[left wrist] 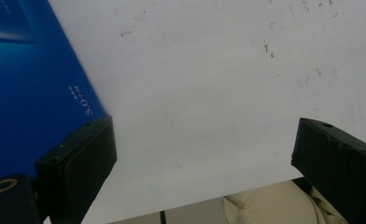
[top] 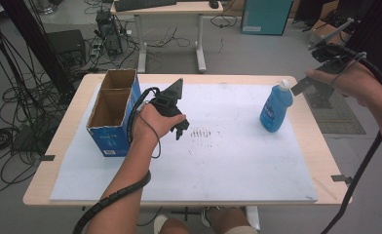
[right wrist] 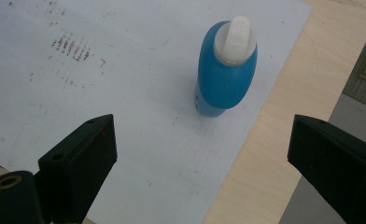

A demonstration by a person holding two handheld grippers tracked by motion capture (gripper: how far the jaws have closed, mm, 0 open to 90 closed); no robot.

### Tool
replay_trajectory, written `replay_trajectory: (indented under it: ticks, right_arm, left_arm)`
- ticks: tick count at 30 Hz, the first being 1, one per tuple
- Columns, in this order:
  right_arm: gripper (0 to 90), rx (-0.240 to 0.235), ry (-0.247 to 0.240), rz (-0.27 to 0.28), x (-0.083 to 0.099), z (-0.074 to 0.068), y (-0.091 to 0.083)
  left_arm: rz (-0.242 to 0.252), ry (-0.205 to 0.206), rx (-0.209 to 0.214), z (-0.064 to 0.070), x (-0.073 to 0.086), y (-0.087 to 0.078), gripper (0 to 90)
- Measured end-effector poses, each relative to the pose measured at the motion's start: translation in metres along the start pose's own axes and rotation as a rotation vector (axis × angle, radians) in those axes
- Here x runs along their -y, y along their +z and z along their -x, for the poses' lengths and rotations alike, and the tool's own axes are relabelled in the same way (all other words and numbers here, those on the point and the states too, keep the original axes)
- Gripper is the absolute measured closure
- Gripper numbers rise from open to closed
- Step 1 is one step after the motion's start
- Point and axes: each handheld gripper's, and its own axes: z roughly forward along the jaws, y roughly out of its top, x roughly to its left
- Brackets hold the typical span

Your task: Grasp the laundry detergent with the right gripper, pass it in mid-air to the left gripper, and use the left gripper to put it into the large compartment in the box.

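Item one — a blue plastic bottle of liquid with a white cap (top: 276, 108), standing upright on the white sheet covering the light wooden table (top: 320, 146), at about three o'clock from the sheet's centre and close to its right edge; in the right gripper view the same bottle (right wrist: 225, 74) is seen from above, between and beyond the two black jaws, touching neither. Item two — the right gripper (top: 310, 87), held in the person's right hand (top: 347, 80) above the table's right edge, at roughly one o'clock from the bottle and just beside its cap; its jaws stand wide apart with nothing between them (right wrist: 200, 154). Item three — the left gripper (top: 179, 127), held in the person's left hand (top: 152, 124) over the sheet at about nine o'clock from its centre, black cable trailing back along the forearm; its jaws also stand wide apart and empty (left wrist: 204, 154), with bare white sheet between them. Item four — an open-topped cardboard box with blue printed sides and two compartments (top: 112, 111), upright at the sheet's left edge, just beside the left hand at its nine o'clock; its blue wall (left wrist: 27, 93) lies close alongside one jaw in the left gripper view, contact not discernible. Item five — a patch of dark scuff marks (top: 201, 132) near the sheet's centre, just right of the left gripper.
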Motion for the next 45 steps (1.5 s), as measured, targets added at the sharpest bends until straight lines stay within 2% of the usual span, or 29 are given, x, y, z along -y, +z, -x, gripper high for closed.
replay_trajectory:
  ticks: [7, 12, 18, 19, 22, 25, 27, 31, 33, 35, 40, 45]
  right_arm:
    - [7.7, 0.005, 0.009, -0.004, 0.007, 0.001, 0.003]
    - [6.3, 0.006, 0.025, 0.004, 0.016, 0.004, 0.011]
    - [5.4, 0.005, 0.054, 0.004, 0.035, 0.010, 0.037]
    - [5.4, 0.005, 0.054, 0.004, 0.035, 0.010, 0.037]
    - [5.1, 0.007, 0.064, 0.023, 0.047, 0.014, 0.055]
    - [4.3, 0.034, 0.061, 0.033, 0.056, 0.015, 0.069]
    - [4.2, 0.043, 0.059, 0.042, 0.058, 0.015, 0.072]
    - [4.2, 0.048, 0.076, 0.101, 0.069, 0.015, 0.095]
    - [4.2, 0.053, 0.068, 0.107, 0.070, 0.015, 0.099]
    - [4.1, 0.053, 0.076, 0.155, 0.074, 0.014, 0.114]
    - [3.6, 0.052, 0.090, 0.219, 0.079, 0.011, 0.140]
    - [3.0, 0.077, 0.108, 0.303, 0.083, 0.008, 0.166]
  left_arm:
    - [0.001, 0.005, -0.007, 0.003, 0.002, -0.001, 6.9]
    - [0.005, 0.013, -0.011, 0.006, 0.004, -0.003, 6.9]
    - [0.014, 0.021, -0.018, 0.007, 0.007, -0.005, 6.9]
    - [0.017, 0.019, -0.017, 0.006, 0.007, -0.004, 6.9]
    - [0.020, 0.018, -0.014, 0.004, 0.008, -0.004, 6.9]
    - [0.021, 0.019, -0.009, 0.003, 0.009, -0.002, 6.9]
    - [0.019, 0.021, -0.010, 0.003, 0.009, 0.000, 6.9]
    - [0.014, 0.026, -0.010, 0.002, 0.010, 0.003, 6.8]
    - [0.014, 0.027, -0.012, 0.002, 0.010, 0.003, 6.8]
    - [0.015, 0.033, -0.011, 0.002, 0.010, 0.003, 6.8]
    - [0.008, 0.039, -0.017, 0.001, 0.011, 0.007, 6.8]
    - [0.002, 0.035, -0.019, -0.002, 0.012, 0.010, 6.8]
